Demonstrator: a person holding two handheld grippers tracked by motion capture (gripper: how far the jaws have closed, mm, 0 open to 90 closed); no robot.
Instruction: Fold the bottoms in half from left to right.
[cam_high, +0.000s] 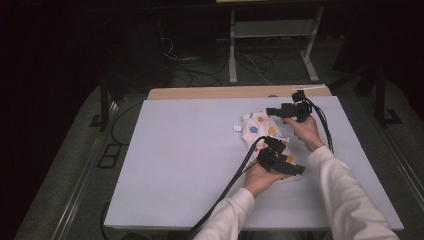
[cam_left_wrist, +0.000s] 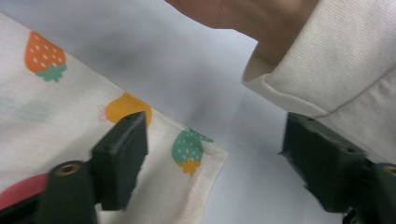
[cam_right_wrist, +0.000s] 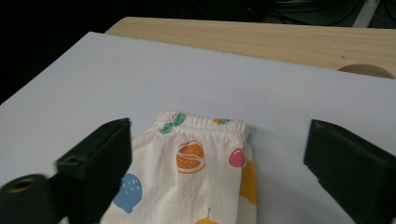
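A small folded cream garment (cam_high: 263, 131) printed with coloured fruit lies right of centre on the pale board (cam_high: 180, 160). In the high view my left gripper (cam_high: 294, 168) hovers over its near end and my right gripper (cam_high: 274, 111) over its far end. The left gripper view has the garment's corner (cam_left_wrist: 187, 154) with strawberry prints under my left gripper (cam_left_wrist: 215, 140), which is open, one jaw over the cloth and the other over bare board. My right gripper (cam_right_wrist: 219, 149) is open too, and the garment's elastic band (cam_right_wrist: 201, 123) lies below and between its jaws.
A small white tag (cam_high: 237, 128) lies on the board just left of the garment. A wooden tabletop strip (cam_high: 235, 92) with a round hole (cam_right_wrist: 366, 71) runs behind the board. A cream sleeve (cam_left_wrist: 327, 60) is close to my left gripper. Cables and a metal frame (cam_high: 232, 45) stand on the floor beyond.
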